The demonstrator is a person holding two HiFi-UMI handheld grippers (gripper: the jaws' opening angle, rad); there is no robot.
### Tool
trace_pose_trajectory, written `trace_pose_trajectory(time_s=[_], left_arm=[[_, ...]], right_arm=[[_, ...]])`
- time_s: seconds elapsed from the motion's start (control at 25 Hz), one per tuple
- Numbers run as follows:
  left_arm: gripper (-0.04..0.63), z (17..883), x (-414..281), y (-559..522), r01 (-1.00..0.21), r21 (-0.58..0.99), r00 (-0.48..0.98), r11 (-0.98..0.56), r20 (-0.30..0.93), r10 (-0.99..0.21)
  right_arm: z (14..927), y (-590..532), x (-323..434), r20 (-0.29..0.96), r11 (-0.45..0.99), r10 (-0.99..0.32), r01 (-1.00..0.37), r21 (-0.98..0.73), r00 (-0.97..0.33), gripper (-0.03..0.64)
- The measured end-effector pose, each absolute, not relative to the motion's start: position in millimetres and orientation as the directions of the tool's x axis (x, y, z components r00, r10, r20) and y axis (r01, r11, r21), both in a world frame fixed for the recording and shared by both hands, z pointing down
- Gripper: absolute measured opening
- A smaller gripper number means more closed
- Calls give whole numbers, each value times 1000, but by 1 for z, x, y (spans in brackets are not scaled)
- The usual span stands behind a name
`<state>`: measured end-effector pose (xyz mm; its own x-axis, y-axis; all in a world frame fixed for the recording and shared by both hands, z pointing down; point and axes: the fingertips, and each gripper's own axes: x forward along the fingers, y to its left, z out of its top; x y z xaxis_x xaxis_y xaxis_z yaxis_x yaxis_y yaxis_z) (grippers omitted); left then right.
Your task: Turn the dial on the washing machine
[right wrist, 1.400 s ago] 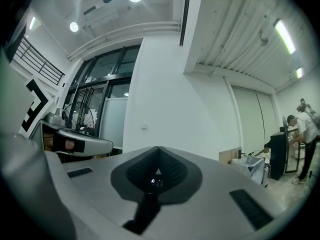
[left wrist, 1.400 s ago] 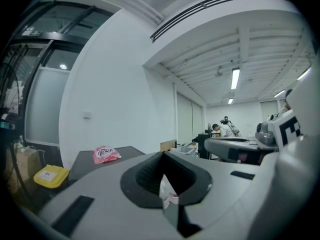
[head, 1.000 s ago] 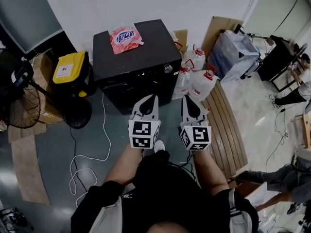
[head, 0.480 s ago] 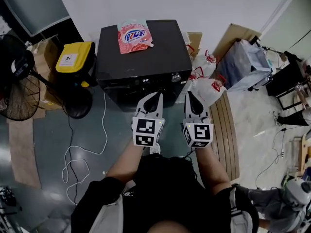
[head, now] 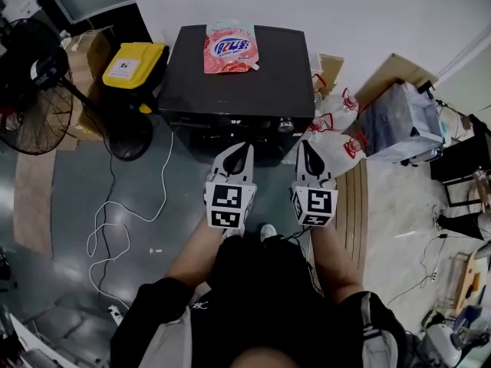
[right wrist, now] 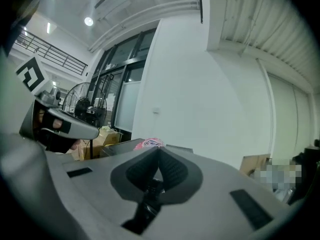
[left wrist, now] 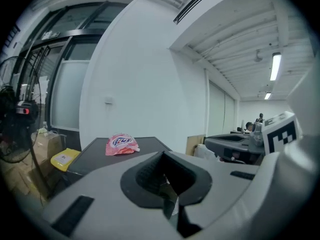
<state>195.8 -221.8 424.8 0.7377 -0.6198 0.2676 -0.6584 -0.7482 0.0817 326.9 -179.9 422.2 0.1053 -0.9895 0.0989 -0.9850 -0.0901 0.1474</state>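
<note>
The person stands facing the black washing machine (head: 230, 90) with both grippers held out side by side in front of it. The left gripper (head: 245, 149) has its jaws pressed together with nothing between them. The right gripper (head: 305, 145) is likewise closed and empty. The silver dial (head: 286, 124) sits at the right end of the machine's front panel, near the right gripper's tips, and neither gripper is on it. A pink detergent pouch (head: 230, 48) lies on the lid. A yellow-lidded box (head: 134, 64) stands to the machine's left and white bags (head: 337, 133) to its right.
</note>
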Motion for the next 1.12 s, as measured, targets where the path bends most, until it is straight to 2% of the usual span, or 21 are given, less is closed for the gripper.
trace_pose_trajectory(time_s=[0.16, 0.32, 0.4, 0.72, 1.12], left_arm=[[9, 427, 199, -220, -735, 85, 665, -672, 285, -691], [9, 435, 200, -210, -801, 98, 590, -591, 303, -749], [9, 443, 198, -202, -826, 107, 555, -553, 318, -769], [9, 477, 179, -181, -875, 113, 475, -470, 385, -792], [9, 515, 157, -190, -887, 125, 452, -444, 427, -783]], right_arm=[[427, -188, 340, 113, 11, -994, -978, 208, 13, 11], [441, -196, 341, 152, 174, -980, -932, 319, -130, 117], [451, -201, 339, 181, 246, -965, -887, 392, -188, 146], [511, -213, 319, 341, 474, -880, -592, 652, -330, 204], [597, -235, 325, 522, 584, -793, -146, 799, -315, 206]])
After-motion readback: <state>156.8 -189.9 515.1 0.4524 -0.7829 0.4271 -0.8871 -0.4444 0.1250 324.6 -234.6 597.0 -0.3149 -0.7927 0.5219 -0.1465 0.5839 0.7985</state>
